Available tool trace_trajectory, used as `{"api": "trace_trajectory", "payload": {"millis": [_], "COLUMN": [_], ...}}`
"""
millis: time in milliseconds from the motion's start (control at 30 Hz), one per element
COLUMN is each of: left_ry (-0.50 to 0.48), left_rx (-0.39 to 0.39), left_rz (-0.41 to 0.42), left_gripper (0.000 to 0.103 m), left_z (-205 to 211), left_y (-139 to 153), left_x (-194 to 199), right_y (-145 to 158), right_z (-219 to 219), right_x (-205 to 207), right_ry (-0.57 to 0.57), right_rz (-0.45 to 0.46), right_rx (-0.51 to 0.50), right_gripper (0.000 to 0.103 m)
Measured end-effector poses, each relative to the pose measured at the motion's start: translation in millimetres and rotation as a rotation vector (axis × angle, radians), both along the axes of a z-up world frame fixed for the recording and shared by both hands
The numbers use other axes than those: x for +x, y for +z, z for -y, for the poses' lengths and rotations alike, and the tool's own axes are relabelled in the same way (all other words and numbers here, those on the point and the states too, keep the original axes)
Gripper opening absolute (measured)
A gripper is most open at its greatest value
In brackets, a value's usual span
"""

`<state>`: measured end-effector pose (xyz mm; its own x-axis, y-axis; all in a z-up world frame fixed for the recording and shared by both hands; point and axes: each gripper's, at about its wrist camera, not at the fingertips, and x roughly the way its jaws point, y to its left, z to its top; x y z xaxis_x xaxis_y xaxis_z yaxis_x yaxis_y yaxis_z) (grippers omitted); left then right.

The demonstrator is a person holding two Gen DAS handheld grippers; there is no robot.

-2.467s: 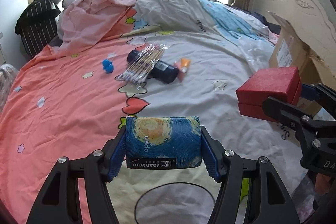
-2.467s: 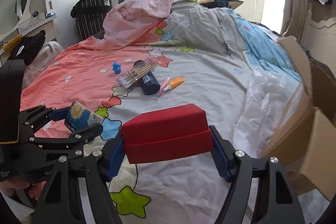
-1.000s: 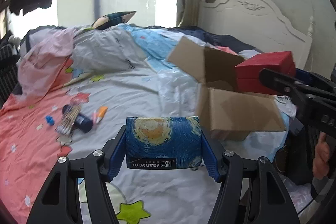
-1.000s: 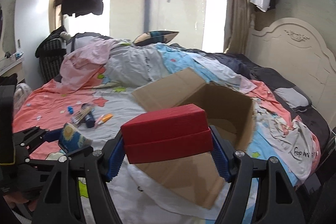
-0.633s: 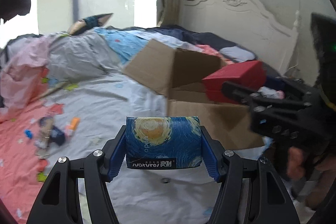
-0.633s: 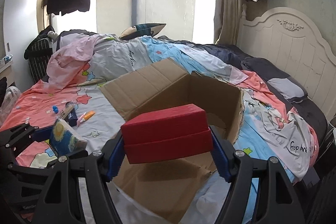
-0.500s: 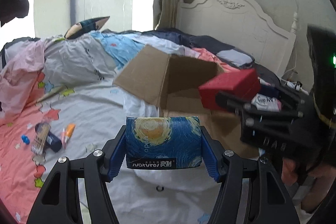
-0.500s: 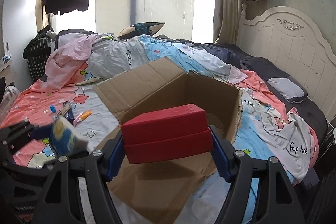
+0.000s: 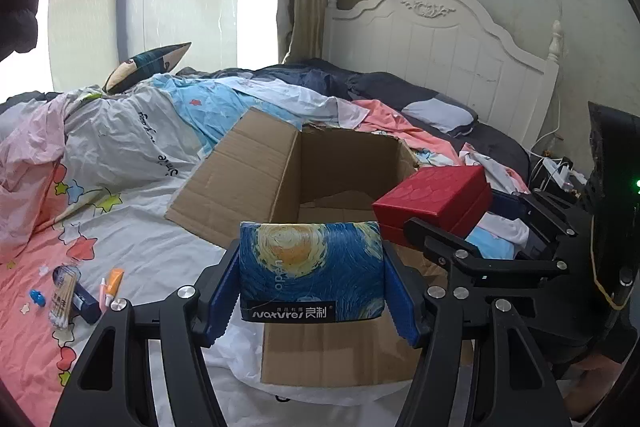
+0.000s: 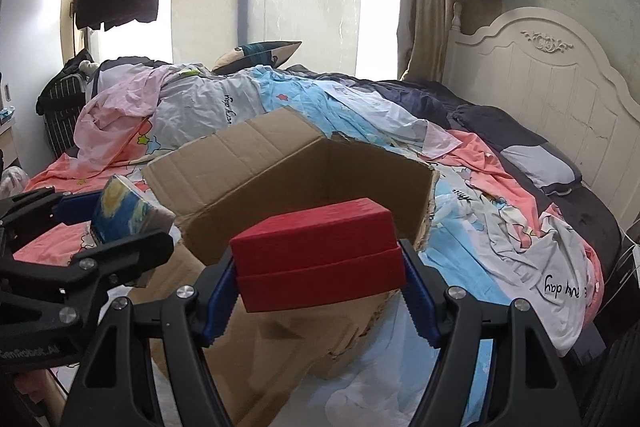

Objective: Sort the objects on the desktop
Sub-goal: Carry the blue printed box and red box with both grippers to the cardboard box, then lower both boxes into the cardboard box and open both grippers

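Note:
My left gripper is shut on a blue starry-night tissue pack and holds it above the near edge of an open cardboard box. My right gripper is shut on a red gift box and holds it over the same cardboard box. The red gift box also shows at the right in the left wrist view. The tissue pack shows at the left in the right wrist view.
The cardboard box lies on a bed with rumpled sheets. A dark bottle, a bundle of cotton swabs, an orange tube and a small blue toy lie far left. A white headboard stands behind.
Both grippers have swung from the loose items on the bed over to the cardboard box and closed in on it. Each still holds its object.

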<state>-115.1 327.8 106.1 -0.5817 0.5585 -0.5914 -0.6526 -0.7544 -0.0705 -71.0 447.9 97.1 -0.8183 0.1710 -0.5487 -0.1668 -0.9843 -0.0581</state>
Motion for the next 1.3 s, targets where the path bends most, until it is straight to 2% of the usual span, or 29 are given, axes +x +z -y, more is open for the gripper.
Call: {"api": "trace_trajectory", "payload": {"millis": [400, 600, 933, 1300], "left_ry": [-0.011, -0.015, -0.028, -0.043], "left_rx": [-0.031, -0.039, -0.038, -0.030], "left_rz": [0.038, 0.085, 0.172, 0.182], "left_gripper": [0.066, 0.066, 0.066, 0.066], "left_z": [-19, -32, -47, -51], "left_y": [-12, -14, -29, -30], "left_x": [-20, -40, -68, -70], "right_y": [-7, -11, -27, -32], "right_z": [-14, -19, -33, -34], "right_x": [-21, -44, -77, -86], "right_ry": [0.004, 0.011, 0.022, 0.030], "right_rz": [0.049, 0.140, 0.271, 0.298], "right_rx": [0.045, 0.104, 0.127, 0.133], "right_gripper": [0.069, 0.069, 0.069, 0.069]}}
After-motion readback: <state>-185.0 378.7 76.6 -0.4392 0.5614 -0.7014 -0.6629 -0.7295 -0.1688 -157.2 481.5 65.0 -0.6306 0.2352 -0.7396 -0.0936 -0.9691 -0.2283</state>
